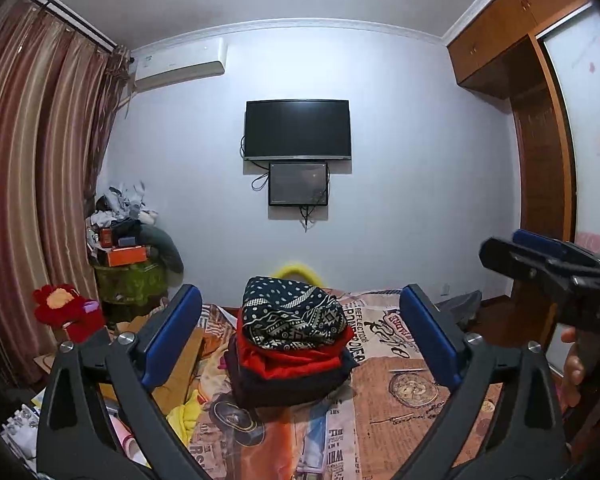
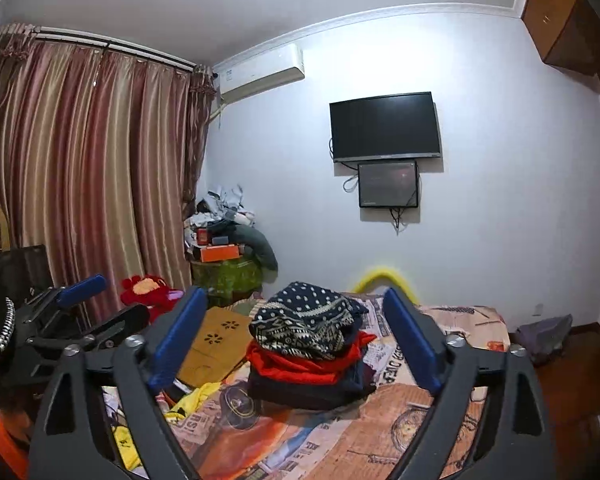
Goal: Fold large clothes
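Observation:
A stack of folded clothes (image 1: 292, 344) sits on the bed: a dark patterned knit (image 1: 294, 314) on top, a red garment (image 1: 296, 360) under it, a dark navy one at the bottom. It also shows in the right wrist view (image 2: 312, 344). My left gripper (image 1: 300, 336) is open and empty, held above the bed short of the stack. My right gripper (image 2: 296, 344) is open and empty too, likewise short of the stack. The right gripper shows at the right edge of the left wrist view (image 1: 540, 260). The left gripper shows at the left of the right wrist view (image 2: 80, 304).
The bed has a newspaper-print sheet (image 1: 400, 400). A yellow garment (image 2: 188, 400) and a brown board (image 2: 216, 340) lie at its left. A red plush toy (image 1: 68, 312) and a cluttered stand (image 1: 128, 264) are by the curtain. A wardrobe (image 1: 540, 160) stands at right.

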### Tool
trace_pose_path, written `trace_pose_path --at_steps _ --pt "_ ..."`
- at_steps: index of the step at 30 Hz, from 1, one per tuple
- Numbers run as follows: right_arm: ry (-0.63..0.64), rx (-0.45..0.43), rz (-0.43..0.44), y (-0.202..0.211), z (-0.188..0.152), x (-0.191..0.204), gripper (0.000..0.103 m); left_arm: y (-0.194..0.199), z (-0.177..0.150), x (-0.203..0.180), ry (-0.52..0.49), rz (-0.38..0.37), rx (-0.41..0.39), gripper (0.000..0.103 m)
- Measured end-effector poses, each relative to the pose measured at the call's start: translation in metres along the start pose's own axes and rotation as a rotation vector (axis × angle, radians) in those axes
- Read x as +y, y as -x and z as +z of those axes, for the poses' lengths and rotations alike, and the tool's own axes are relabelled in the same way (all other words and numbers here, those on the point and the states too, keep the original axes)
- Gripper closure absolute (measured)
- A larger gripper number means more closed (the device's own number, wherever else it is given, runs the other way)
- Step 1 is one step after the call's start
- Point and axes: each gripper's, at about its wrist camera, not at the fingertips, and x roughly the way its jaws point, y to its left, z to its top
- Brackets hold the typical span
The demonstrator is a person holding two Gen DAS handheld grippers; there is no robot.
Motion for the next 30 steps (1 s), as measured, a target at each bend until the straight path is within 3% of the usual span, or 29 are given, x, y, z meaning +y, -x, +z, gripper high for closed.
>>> trace_pose_path --at_steps 1,30 --pt "0.005 -0.003 -0.008 0.005 -0.002 0.0 0.0 -0.001 0.0 0.0 0.001 -0.003 0.002 0.003" --pt "-0.05 0.099 -0.018 0.005 -0.028 -0.011 0.0 -0.016 -0.022 0.001 0.032 -0.013 0.065 0.001"
